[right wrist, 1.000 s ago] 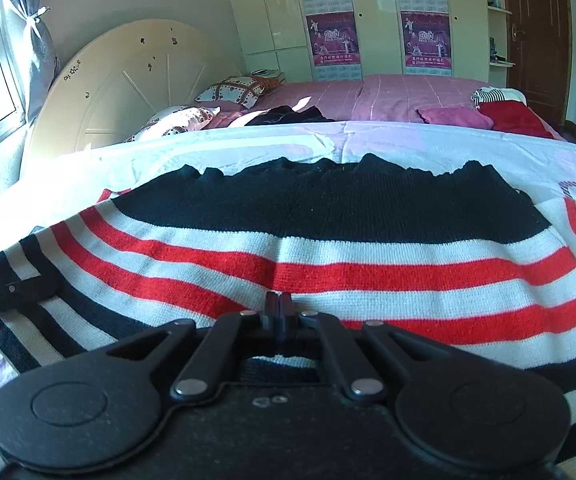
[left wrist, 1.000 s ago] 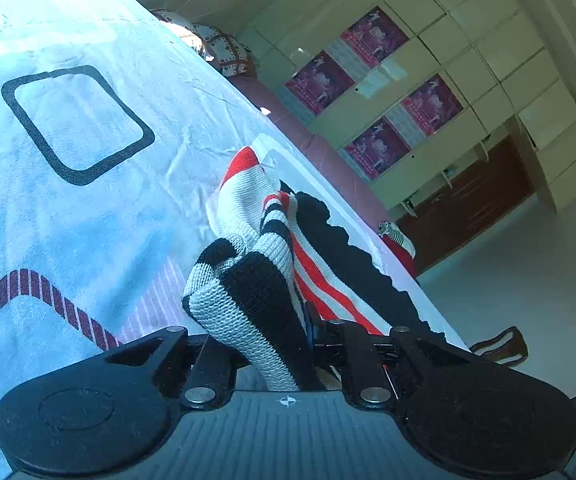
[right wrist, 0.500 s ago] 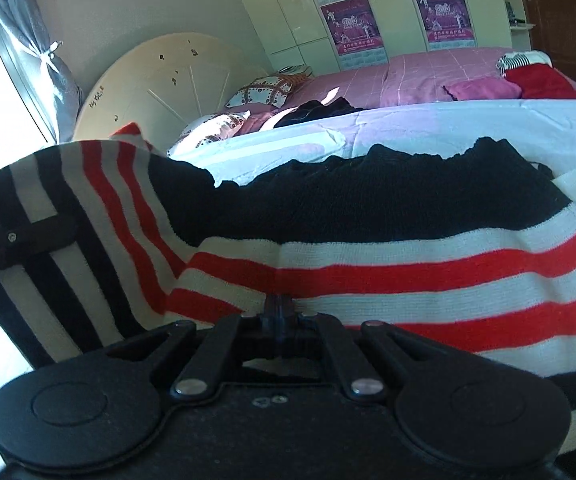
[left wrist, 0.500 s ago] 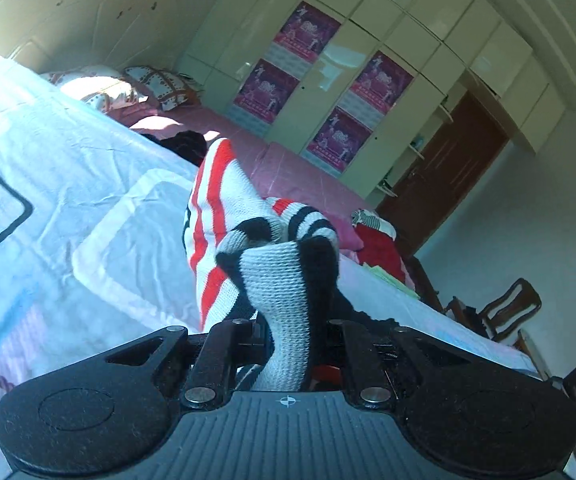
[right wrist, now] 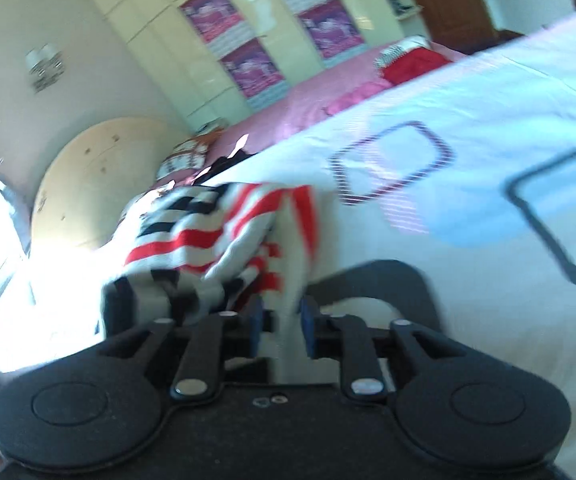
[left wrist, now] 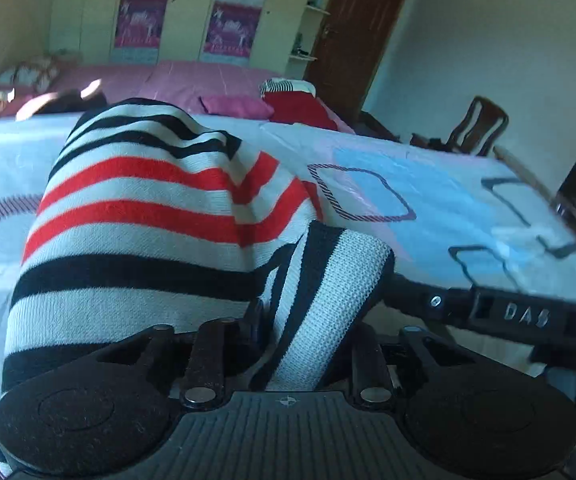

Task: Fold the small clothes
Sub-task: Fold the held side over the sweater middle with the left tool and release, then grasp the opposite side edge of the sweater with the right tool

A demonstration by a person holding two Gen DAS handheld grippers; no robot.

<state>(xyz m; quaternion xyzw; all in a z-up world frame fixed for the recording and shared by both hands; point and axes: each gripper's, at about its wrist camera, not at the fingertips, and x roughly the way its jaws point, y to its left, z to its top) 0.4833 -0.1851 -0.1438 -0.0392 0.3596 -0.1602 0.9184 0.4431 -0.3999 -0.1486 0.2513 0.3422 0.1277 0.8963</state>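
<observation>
A knitted sweater (left wrist: 140, 208) with black, white and red stripes is bunched on the white patterned bed sheet (left wrist: 408, 200). It fills the left wrist view and drapes over my left gripper (left wrist: 312, 316). Those jaws are opening, and a doubled black-and-white edge of the knit still stands between them. In the blurred right wrist view the sweater (right wrist: 216, 232) lies in a heap just ahead of my right gripper (right wrist: 281, 318). Its jaws are opening too: the blue pads (right wrist: 254, 320) stand apart with a pale strip of cloth loose in the gap. The right gripper's black body (left wrist: 524, 314) shows at the right of the left wrist view.
Behind the sheet is a pink bed (left wrist: 192, 80) with a red garment (left wrist: 300, 108) and a pink pillow. A wooden chair (left wrist: 480, 124) and a brown door (left wrist: 352, 32) stand at the right. A round pale headboard (right wrist: 100, 176) is at the left.
Both grippers have swung sideways across the bed with the sweater, and it has gone from spread flat to a bunched heap. Both pairs of jaws, shut on the knit before, have come apart.
</observation>
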